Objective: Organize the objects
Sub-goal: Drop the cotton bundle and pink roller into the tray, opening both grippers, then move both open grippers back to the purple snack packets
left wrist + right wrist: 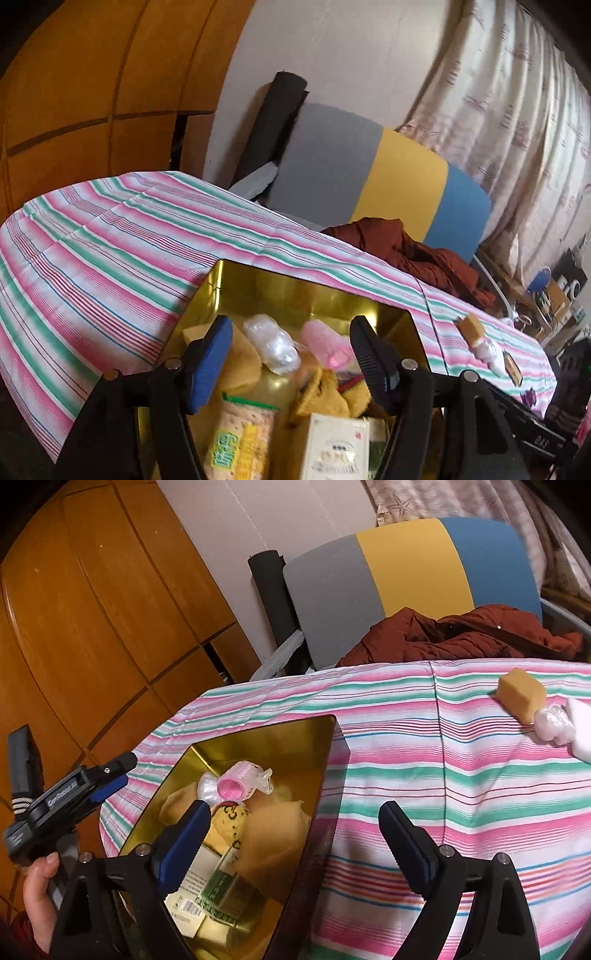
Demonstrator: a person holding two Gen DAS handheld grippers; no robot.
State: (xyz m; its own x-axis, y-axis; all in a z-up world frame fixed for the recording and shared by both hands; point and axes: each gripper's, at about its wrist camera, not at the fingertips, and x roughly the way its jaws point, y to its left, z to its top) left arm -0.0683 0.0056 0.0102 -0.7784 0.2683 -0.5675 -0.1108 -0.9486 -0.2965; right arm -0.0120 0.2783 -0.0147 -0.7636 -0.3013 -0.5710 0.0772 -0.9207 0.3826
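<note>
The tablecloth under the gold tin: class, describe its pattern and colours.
The tablecloth has pink, green and white stripes with thin blue and red lines, clearest in the right wrist view.

Tin point(328, 738) on table point(424, 775) w/ packets inside; sponge point(521, 694) far right

Wooden cabinets point(92, 602), pale wall point(332, 55), patterned curtain point(509, 110), grey-yellow-blue chair point(413, 572) behind striped tablecloth point(424, 738).
</note>
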